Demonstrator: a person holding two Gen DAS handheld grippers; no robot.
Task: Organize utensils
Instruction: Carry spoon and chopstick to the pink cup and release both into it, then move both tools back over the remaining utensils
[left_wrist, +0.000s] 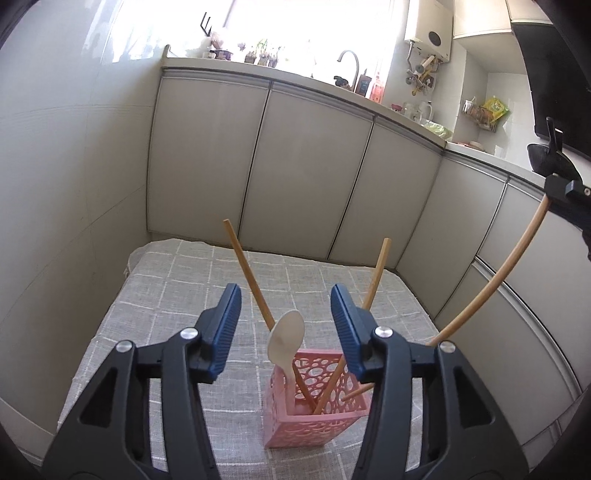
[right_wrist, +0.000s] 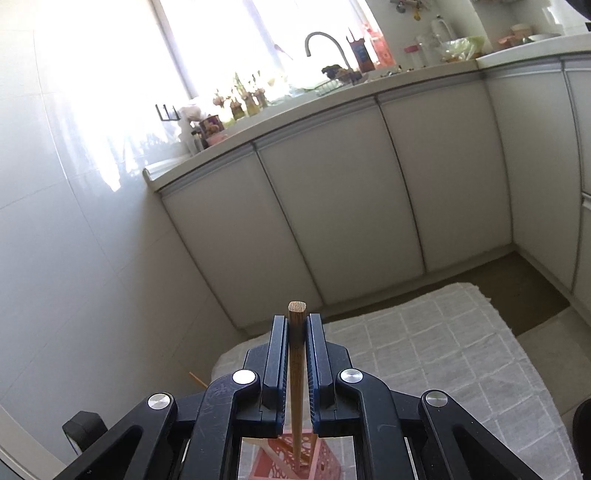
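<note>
Grey checked cloth (left_wrist: 184, 295), white kitchen cabinets (left_wrist: 306, 166)

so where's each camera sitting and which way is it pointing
Left wrist: on the open left hand-held gripper, looking down at the pink holder on the checked cloth; the right hand-held gripper shows at the right edge.
Right wrist: on the right hand-held gripper, shut on a chopstick, facing the cabinets.
Shared: holder, cloth, cabinets, faucet.

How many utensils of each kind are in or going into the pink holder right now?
Chopsticks: 3, two standing in the holder at and, one clamped in the right gripper with its lower end in the holder
Spoons: 1
Total: 4
</note>
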